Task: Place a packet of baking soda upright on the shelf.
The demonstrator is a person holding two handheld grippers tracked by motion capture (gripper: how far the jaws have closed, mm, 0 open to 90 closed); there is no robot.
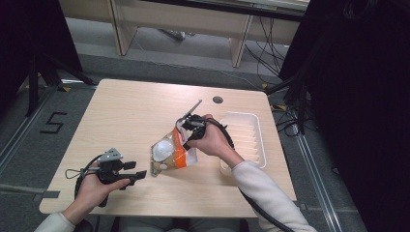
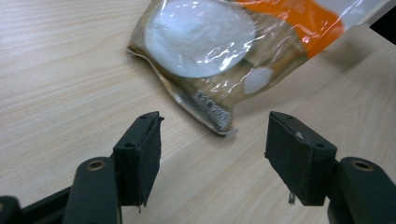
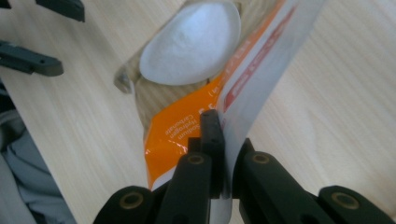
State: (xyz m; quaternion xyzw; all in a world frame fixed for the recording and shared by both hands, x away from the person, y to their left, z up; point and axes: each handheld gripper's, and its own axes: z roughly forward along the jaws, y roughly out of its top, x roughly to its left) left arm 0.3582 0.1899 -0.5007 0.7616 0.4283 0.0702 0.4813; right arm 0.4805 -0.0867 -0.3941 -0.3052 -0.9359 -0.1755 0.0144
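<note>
A clear plastic bag [image 1: 170,152] with an orange band and white powder inside lies near the middle of the table. My right gripper [image 1: 184,129] is shut on the bag's top edge [image 3: 233,121] and holds that end raised. In the right gripper view the powder [image 3: 191,44] bulges in the lower end. My left gripper [image 1: 139,174] is open, low over the table just left of the bag's bottom corner. In the left gripper view the bag [image 2: 219,51] lies ahead of the spread jaws, its sealed corner [image 2: 219,122] between and beyond them.
A white ribbed tray [image 1: 245,140] stands at the right of the table [image 1: 125,116], beside my right hand. A small dark round hole cover [image 1: 217,99] sits near the far edge. Desk legs and cables lie on the floor beyond.
</note>
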